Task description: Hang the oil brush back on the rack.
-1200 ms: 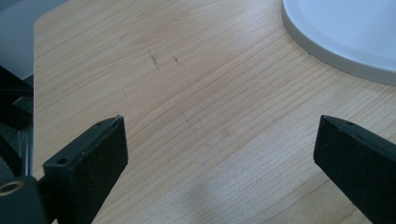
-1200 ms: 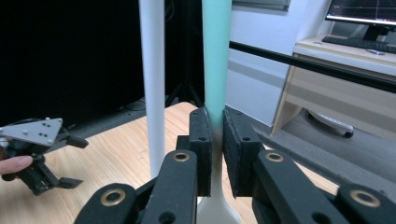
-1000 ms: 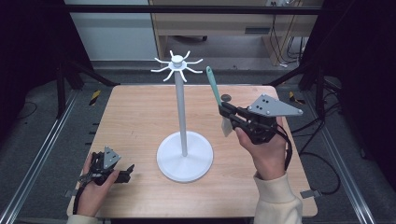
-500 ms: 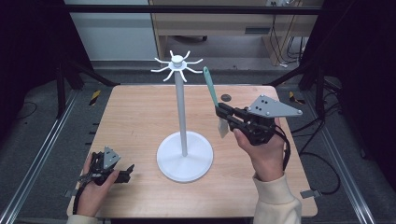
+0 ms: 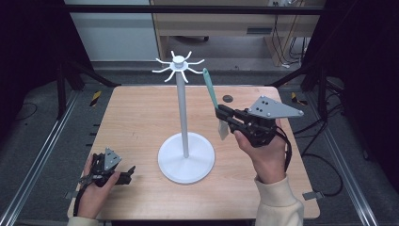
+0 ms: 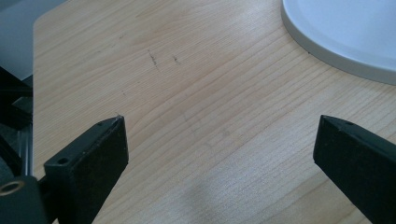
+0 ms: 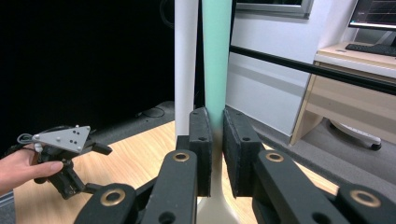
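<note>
While the right claw (image 5: 225,117) pinches a green-handled utensil (image 5: 211,93) upright, hanging looks underway (left claw (image 5: 123,173) spread, near-left on the desk (image 5: 131,113)); next, lift its tip toward the stand's hooks (image 5: 179,66).

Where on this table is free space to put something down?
Bare wood lies left of the stand's round base, up to the far left corner of the table. The near left corner holds the left gripper. The right gripper with the green-handled utensil crowds the right side.

Pale, matt wood-grain table (image 5: 136,122); smooth white stand (image 5: 184,141), faintly glossy; black tongs' pads (image 6: 100,154) look finely rough.
</note>
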Motion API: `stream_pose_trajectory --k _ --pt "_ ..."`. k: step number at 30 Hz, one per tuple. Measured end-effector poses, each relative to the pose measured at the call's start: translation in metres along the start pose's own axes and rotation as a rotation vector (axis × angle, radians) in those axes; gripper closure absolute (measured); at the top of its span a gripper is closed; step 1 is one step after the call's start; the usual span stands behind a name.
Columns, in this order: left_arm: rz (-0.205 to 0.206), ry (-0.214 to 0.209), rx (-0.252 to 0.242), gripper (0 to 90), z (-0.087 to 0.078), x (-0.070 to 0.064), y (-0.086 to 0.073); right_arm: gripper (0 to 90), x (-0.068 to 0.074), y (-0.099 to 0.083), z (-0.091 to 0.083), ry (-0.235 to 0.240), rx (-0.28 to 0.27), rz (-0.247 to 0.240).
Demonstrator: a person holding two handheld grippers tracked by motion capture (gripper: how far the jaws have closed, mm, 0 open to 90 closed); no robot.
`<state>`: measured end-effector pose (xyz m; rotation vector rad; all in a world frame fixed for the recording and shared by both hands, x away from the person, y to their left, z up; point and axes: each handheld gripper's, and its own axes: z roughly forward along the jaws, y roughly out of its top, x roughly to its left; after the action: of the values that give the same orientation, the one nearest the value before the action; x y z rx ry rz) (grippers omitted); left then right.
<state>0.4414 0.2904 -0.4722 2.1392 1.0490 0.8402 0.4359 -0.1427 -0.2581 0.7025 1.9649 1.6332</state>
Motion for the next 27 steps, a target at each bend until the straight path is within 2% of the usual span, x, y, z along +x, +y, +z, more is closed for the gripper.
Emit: stream_pose_trajectory --k 16,27 --pt "0.001 0.003 0.003 2.7 0.000 0.001 0.000 82.3 0.005 0.002 0.017 0.020 0.026 -0.002" --pt "0.001 0.003 0.003 2.7 0.000 0.001 0.000 82.2 0.007 0.001 0.025 0.014 0.032 -0.008"
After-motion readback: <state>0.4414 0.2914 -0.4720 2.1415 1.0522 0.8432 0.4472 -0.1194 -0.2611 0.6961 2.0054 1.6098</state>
